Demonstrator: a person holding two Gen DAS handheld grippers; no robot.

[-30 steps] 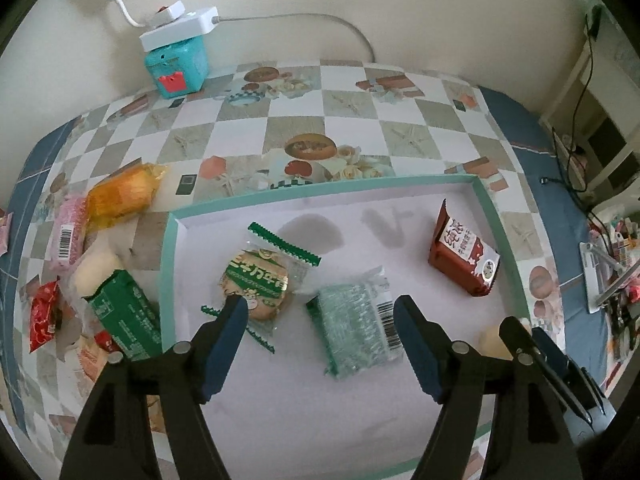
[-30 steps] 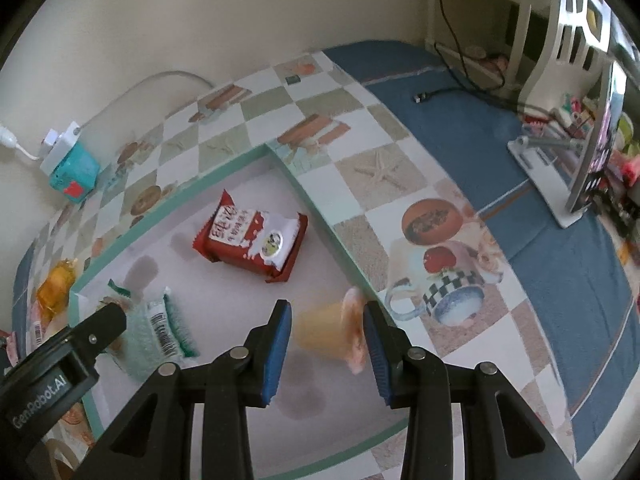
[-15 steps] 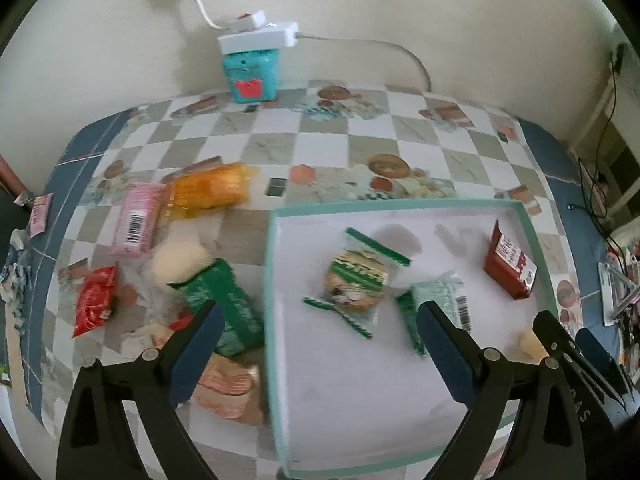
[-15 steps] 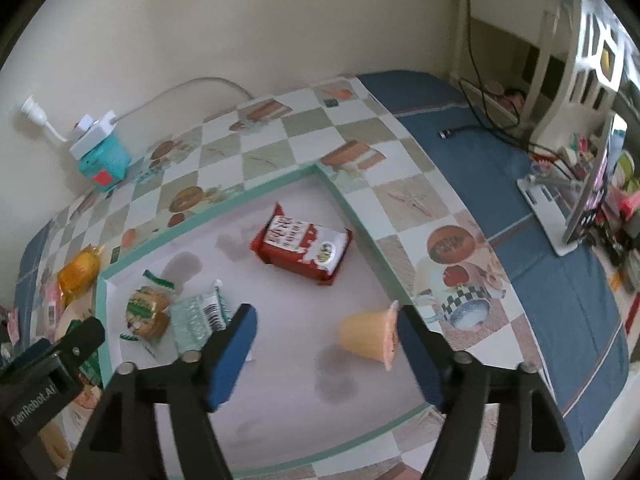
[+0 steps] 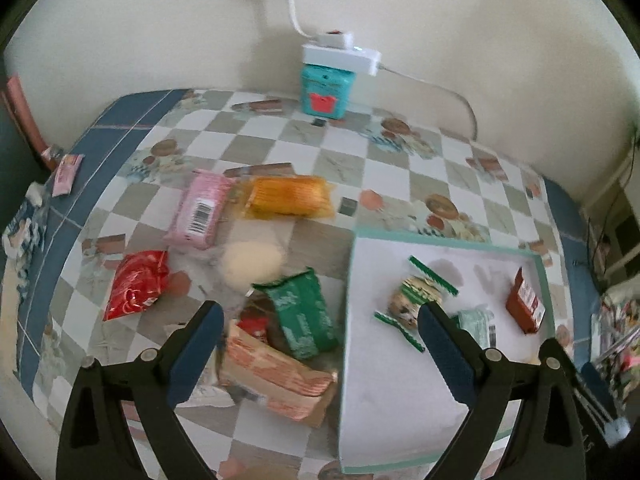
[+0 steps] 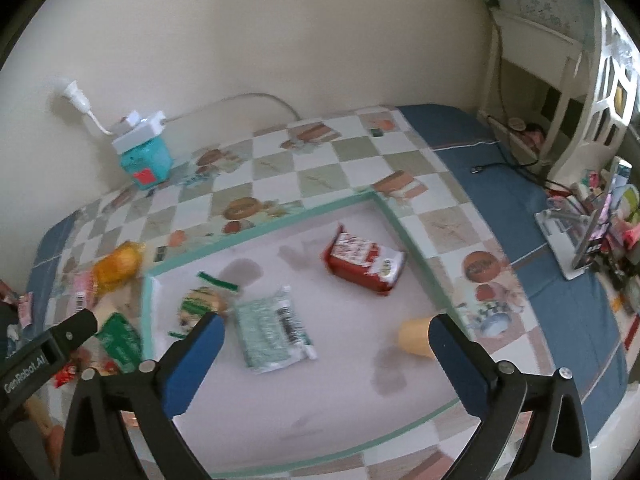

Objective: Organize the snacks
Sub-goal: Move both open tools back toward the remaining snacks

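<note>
A white tray with a teal rim [image 5: 350, 280] [image 6: 384, 204] lies on the checkered tablecloth. In it lie a round green-wrapped cake [image 6: 200, 304], a pale green packet [image 6: 272, 328], a red packet [image 6: 362, 266] and an orange cup snack [image 6: 416, 336] on its side. Left of the tray lie loose snacks: a green packet [image 5: 304, 316], an orange-brown packet [image 5: 276, 376], a red bag [image 5: 136, 284], a pink packet [image 5: 200, 210], an orange packet [image 5: 288, 196] and a pale bun [image 5: 252, 262]. My left gripper [image 5: 320, 344] is open and empty above the loose snacks. My right gripper [image 6: 324, 356] is open and empty above the tray.
A teal box with a white power strip [image 5: 326, 80] stands by the back wall. A small pink packet [image 5: 66, 170] lies at the table's far left edge. A white stand with clutter [image 6: 580, 236] sits on the blue cloth to the right.
My right gripper let go of the orange cup snack, opened wide and drew back. My left gripper swung left from over the tray to over the loose snacks.
</note>
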